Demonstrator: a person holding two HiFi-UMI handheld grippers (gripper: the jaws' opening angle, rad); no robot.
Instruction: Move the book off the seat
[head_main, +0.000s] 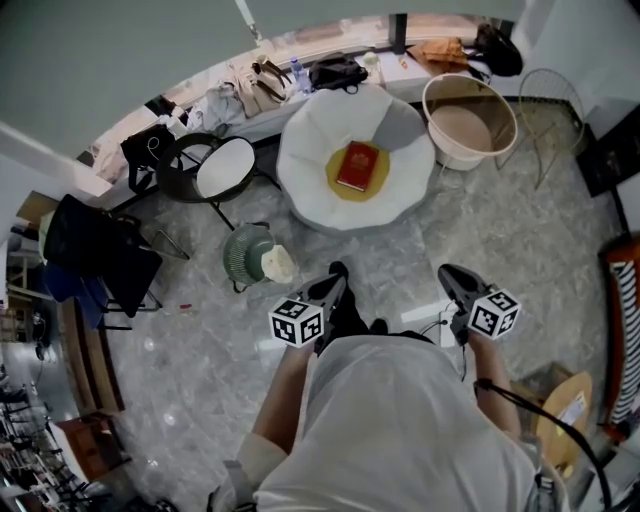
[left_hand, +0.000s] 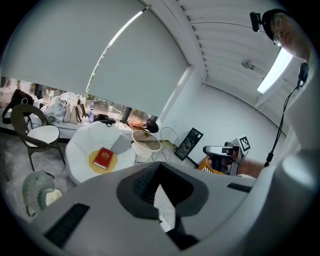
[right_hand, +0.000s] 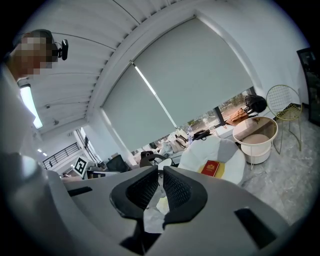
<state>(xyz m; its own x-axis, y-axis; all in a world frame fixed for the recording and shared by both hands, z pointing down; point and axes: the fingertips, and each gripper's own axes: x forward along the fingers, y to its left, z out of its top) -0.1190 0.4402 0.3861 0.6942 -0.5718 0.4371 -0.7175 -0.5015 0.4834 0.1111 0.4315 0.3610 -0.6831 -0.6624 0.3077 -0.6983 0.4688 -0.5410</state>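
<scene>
The head camera looks steeply down over the person's own torso, with the left gripper (head_main: 337, 272) and the right gripper (head_main: 449, 273) low in its field and the white seat (head_main: 310, 150) bearing the book (head_main: 357, 165) well ahead on the floor. Each gripper camera sits close behind its own jaws and faces along them at a shallow downward tilt, so the jaws fill its lower half. All three views share the seat, the book and the beige tub (head_main: 455, 155) beside it, and each gripper view catches the other gripper off to one side.
</scene>
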